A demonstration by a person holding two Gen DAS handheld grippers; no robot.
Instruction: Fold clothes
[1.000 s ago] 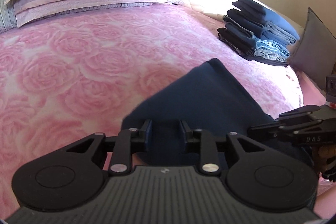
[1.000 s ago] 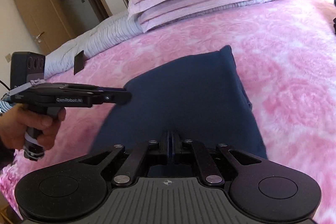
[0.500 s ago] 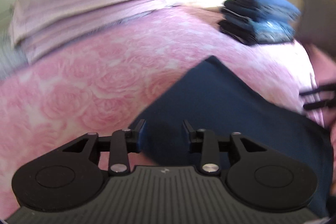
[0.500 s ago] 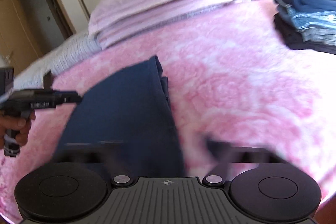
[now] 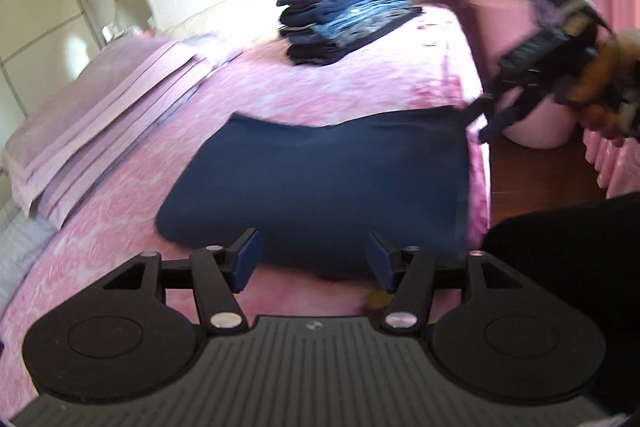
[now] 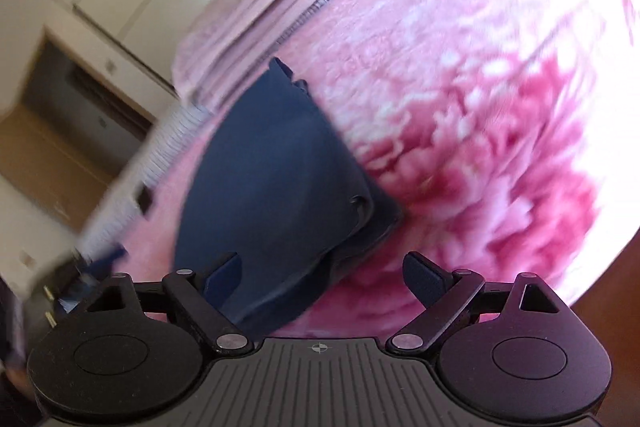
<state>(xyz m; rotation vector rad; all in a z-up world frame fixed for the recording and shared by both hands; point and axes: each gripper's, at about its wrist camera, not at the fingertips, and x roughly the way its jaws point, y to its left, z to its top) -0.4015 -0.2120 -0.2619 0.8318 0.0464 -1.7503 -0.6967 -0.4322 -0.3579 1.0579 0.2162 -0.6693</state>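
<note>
A folded navy garment [image 5: 320, 187] lies on the pink bed [image 5: 380, 83], its long axis running across the left tongs [image 5: 312, 259], which sit just short of its near edge, spread and still widening. The right tongs [image 6: 320, 279], spread and empty, straddle its corner.

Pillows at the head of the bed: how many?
2, as far as the blur shows: lilac pillows stacked one on the other at the head of the pink bedspread. More may lie hidden.
</note>
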